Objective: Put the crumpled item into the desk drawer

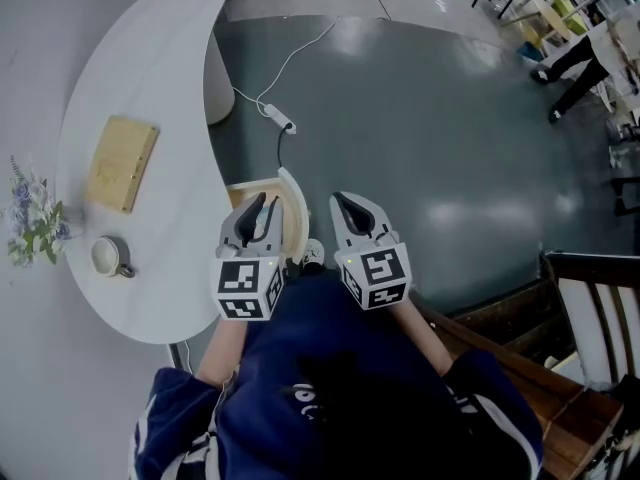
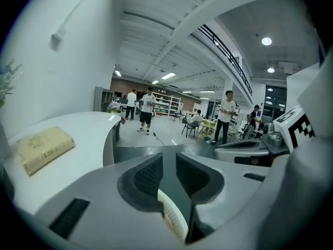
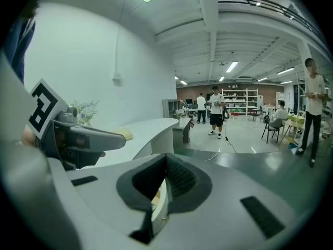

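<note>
Crumpled item: can't make it out in any view, so can't tell where it is. Desk drawer (image 1: 296,206) is pulled open under the edge of the white curved desk (image 1: 150,78), light wood inside, white curved front facing the floor; most of its inside is covered by the left gripper (image 1: 258,208), which is held right above it. Left jaws are apart with a narrow gap, and nothing sits between the pads (image 2: 148,176); only the drawer's white front and the floor show through. Right gripper (image 1: 345,208) is just beside the left one, over the floor next to the drawer front, with the jaws closed together and empty. Both point forward and slightly down, held close in front of the person's dark blue top. On the desk, well apart from the drawer: a tan book (image 1: 122,163), a white mug (image 1: 108,256) and a small bunch of flowers (image 1: 30,218) at the far edge. White cable with plug (image 1: 280,120) lies on the grey-green floor (image 1: 430,138).
</note>
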`<state>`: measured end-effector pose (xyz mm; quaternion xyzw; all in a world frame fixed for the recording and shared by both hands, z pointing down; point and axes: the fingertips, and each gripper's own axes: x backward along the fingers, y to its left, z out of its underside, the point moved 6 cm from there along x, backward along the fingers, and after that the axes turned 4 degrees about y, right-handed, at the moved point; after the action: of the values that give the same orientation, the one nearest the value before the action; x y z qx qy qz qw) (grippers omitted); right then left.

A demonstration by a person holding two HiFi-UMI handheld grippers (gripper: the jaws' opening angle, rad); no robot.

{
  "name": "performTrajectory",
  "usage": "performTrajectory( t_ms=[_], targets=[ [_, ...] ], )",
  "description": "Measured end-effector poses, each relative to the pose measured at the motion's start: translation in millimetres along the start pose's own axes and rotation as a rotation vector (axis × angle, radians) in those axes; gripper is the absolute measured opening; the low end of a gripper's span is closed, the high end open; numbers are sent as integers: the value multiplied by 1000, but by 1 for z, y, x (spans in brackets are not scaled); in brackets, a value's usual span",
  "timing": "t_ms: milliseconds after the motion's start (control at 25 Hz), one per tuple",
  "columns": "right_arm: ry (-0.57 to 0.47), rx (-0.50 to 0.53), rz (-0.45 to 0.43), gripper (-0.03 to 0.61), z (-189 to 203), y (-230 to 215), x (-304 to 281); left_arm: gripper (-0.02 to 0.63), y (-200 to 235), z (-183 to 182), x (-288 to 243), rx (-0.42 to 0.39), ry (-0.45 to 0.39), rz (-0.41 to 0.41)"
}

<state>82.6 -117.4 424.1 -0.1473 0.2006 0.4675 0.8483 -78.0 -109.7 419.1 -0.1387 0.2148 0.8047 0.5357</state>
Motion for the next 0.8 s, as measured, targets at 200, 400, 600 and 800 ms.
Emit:
performTrajectory(
  t_ms=[200, 400, 600, 800],
  targets=[
    [-13, 0, 7, 6, -3, 2, 4, 5, 2, -3, 9, 9, -39, -23],
    [-15, -13, 36, 6, -3, 3, 5, 5, 2, -6, 13, 34, -62, 6],
    [-6, -8, 15, 6, -2, 8, 5, 5, 2, -5, 16, 27, -62, 5],
    [-8, -7, 6, 6, -2, 11, 3, 5, 5, -2, 18, 30, -50, -6]
  ],
)
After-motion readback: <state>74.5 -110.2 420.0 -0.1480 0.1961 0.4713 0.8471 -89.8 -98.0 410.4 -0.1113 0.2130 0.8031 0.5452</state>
